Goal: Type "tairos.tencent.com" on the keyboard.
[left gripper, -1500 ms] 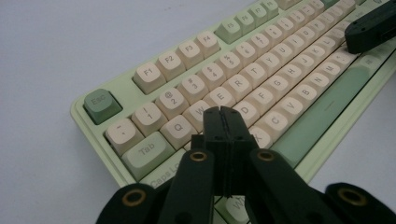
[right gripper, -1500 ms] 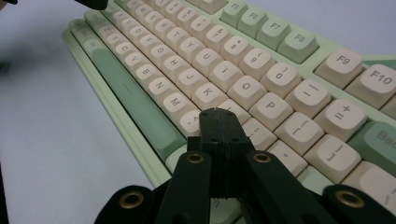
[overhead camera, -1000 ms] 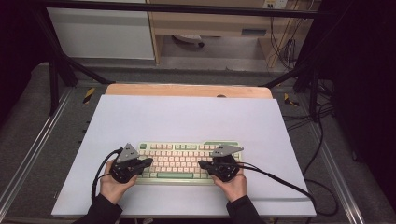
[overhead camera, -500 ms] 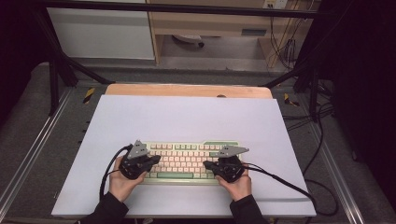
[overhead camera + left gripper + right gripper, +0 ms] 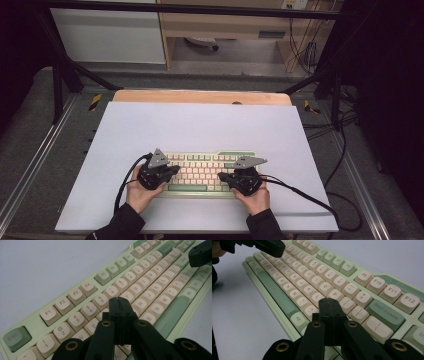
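The keyboard (image 5: 202, 172) lies flat near the front edge of the tabletop (image 5: 200, 125), about midway along it; over its left half the left tongs (image 5: 120, 305) are pressed closed on nothing, tips poised above the letter keys around R and T; over its right half the right tongs (image 5: 329, 305) are likewise closed and empty, tips near the punctuation keys beside P; whether either tip touches a key I cannot tell; key-pressing looks under way, with no visible sign of how much remains.
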